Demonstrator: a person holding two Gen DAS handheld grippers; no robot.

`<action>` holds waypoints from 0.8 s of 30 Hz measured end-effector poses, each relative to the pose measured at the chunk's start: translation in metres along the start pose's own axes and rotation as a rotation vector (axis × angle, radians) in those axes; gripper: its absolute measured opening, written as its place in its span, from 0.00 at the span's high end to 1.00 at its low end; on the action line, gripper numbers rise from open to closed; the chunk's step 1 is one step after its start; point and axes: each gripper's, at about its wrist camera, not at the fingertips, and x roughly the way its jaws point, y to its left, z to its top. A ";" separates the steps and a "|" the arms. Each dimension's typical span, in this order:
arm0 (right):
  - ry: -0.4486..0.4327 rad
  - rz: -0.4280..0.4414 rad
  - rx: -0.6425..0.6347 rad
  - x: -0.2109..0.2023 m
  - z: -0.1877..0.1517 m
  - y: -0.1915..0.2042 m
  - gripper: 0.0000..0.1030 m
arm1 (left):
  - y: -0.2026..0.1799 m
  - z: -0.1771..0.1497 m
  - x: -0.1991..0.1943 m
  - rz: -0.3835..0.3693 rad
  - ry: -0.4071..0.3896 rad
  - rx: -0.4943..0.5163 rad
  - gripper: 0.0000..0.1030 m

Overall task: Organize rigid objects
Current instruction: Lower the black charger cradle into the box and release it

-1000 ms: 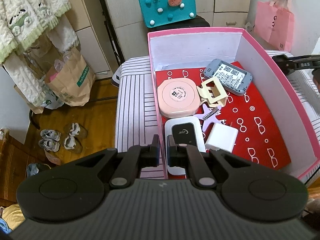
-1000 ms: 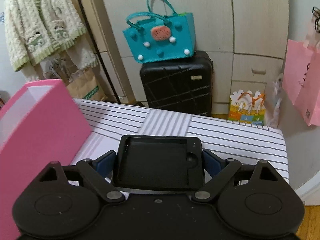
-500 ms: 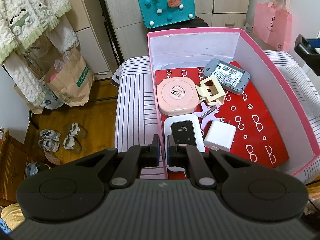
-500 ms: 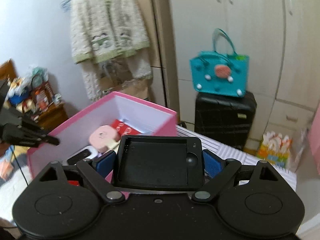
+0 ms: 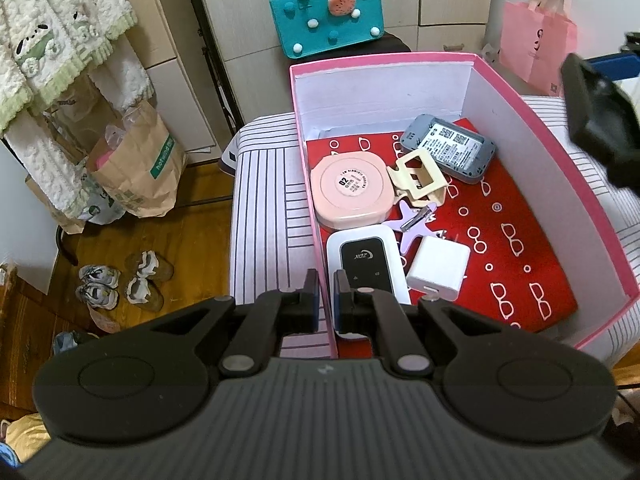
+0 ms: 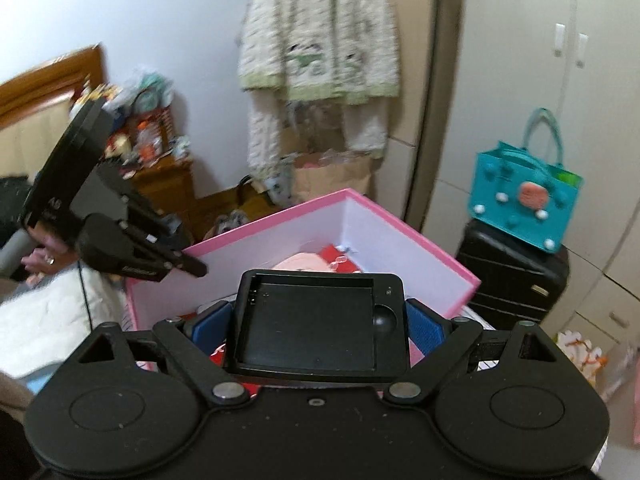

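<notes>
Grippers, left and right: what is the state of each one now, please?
Left gripper: shut on the pink box wall.
Right gripper: shut on the black tray, above the box.

One open pink cardboard box (image 5: 552,148) with a red, glasses-printed floor holds six loose things: one round-cornered pink plastic case (image 5: 352,188) at its nine o'clock side, one cream plastic hair claw (image 5: 418,178) just to the case's three o'clock, one grey pocket router (image 5: 448,147) lying label up toward twelve, one lilac star-shaped hair clip (image 5: 412,226) near the middle, one white-and-black pocket router (image 5: 366,264) at seven o'clock, and one white square charger plug (image 5: 439,267) beside it.

Outside the box — one black rectangular plastic tray-like shell (image 6: 320,326), carried. Two black two-finger grippers are in play — the left gripper (image 5: 326,300) and the right gripper (image 6: 320,320).
</notes>
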 end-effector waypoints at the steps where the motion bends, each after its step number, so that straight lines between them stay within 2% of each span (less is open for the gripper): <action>1: 0.010 0.008 -0.018 0.003 0.000 0.003 0.09 | 0.000 0.001 0.000 -0.001 0.008 0.005 0.94; 7: 0.125 0.054 -0.120 0.039 0.006 0.011 0.09 | 0.004 0.014 0.003 -0.031 0.096 0.030 0.94; 11: 0.184 0.084 -0.084 0.067 0.009 0.010 0.09 | 0.010 0.020 0.009 -0.065 0.139 0.011 0.94; 18: 0.229 0.152 -0.149 0.109 0.021 0.023 0.09 | 0.011 0.018 0.008 -0.072 0.134 0.011 0.94; 24: 0.301 0.152 -0.164 0.150 0.033 0.009 0.09 | 0.009 0.018 0.008 -0.064 0.129 0.019 0.93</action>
